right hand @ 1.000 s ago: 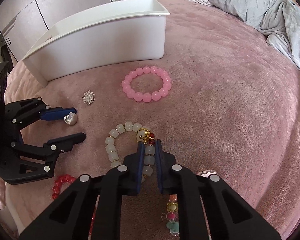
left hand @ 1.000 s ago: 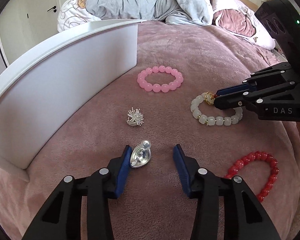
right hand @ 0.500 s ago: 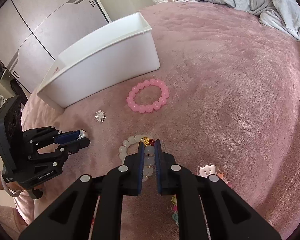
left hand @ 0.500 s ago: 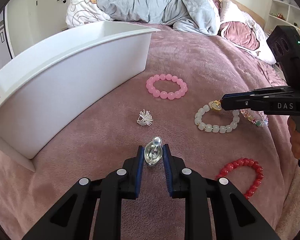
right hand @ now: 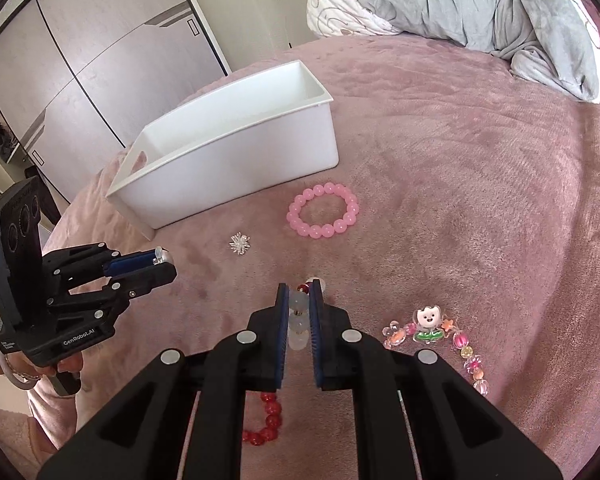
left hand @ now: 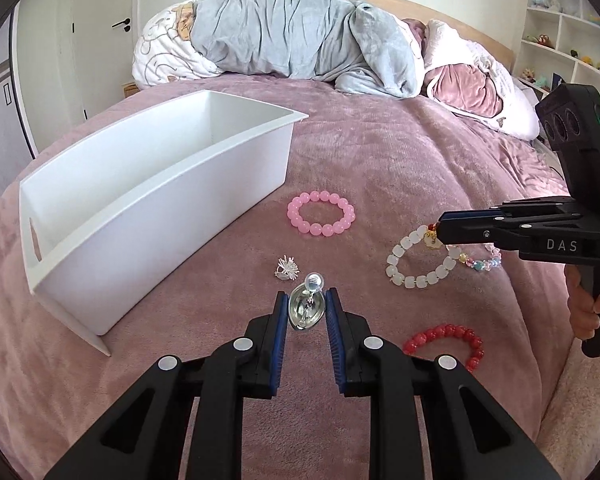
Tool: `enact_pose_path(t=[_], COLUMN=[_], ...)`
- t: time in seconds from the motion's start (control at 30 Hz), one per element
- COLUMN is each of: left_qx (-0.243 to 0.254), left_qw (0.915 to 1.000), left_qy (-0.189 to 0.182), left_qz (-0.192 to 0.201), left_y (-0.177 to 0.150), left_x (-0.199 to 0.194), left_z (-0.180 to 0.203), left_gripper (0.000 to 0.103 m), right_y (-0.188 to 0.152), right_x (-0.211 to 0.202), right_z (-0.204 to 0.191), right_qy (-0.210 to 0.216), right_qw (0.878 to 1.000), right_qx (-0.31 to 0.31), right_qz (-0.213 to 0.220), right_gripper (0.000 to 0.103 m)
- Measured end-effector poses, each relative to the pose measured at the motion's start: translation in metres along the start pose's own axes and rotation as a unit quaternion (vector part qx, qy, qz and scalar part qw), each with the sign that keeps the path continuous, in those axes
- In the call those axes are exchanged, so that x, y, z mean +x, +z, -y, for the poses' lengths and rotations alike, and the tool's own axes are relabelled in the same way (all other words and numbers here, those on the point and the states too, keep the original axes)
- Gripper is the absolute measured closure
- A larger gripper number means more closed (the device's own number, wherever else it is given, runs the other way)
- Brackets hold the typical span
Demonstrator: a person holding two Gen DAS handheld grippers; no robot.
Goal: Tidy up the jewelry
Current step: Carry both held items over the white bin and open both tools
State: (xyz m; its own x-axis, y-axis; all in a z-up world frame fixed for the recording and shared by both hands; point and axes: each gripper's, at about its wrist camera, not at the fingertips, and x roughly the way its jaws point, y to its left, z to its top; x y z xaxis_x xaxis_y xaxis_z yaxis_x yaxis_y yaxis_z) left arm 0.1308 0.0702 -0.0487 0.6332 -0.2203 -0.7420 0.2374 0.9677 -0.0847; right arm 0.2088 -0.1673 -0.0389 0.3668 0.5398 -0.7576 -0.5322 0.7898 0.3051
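Observation:
My left gripper [left hand: 307, 300] is shut on a silver pearl brooch [left hand: 306, 308] and holds it above the pink bedspread; it also shows in the right wrist view [right hand: 162, 262]. My right gripper [right hand: 299, 292] is shut on a white bead bracelet [right hand: 299, 322], which hangs from it in the left wrist view [left hand: 418, 264]. The white bin [left hand: 160, 200] stands open at the left, also seen in the right wrist view [right hand: 236, 152]. A pink bead bracelet [left hand: 321, 218] and a silver spiky brooch [left hand: 288, 270] lie between the bin and the grippers.
A red bead bracelet [left hand: 446, 342] lies at the right front. A colourful charm bracelet [right hand: 440, 338] lies right of my right gripper. Rumpled grey and pink bedding [left hand: 300, 36] is piled at the head of the bed. Wardrobe doors [right hand: 80, 60] stand beyond the bin.
My left gripper closed on the silver pearl brooch and lifted it. My right gripper rose with the white bead bracelet. Both views pulled back from the bedspread.

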Motion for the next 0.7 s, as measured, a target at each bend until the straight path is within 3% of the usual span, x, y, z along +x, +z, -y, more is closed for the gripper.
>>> enact_pose_path(t=[0.23, 0.7], left_qx=[-0.008, -0.054], left_qw=[0.9996, 0.9976], left_qy=[0.017, 0.034], left_qz=[0.023, 0.029], left_y=[0.013, 0.056], left_x=[-0.020, -0.036], left_z=[-0.014, -0.070], left_gripper=[0.079, 0.079], right_y=[0.020, 0.089], right_x=[-0.012, 0.000], right_z=[-0.027, -0.064], right_qy=[0.000, 0.009], right_qw=[0.999, 0.999], right_qx=[-0.021, -0.029], right_qz=[0.029, 0.037], right_gripper=[0.092, 0.092])
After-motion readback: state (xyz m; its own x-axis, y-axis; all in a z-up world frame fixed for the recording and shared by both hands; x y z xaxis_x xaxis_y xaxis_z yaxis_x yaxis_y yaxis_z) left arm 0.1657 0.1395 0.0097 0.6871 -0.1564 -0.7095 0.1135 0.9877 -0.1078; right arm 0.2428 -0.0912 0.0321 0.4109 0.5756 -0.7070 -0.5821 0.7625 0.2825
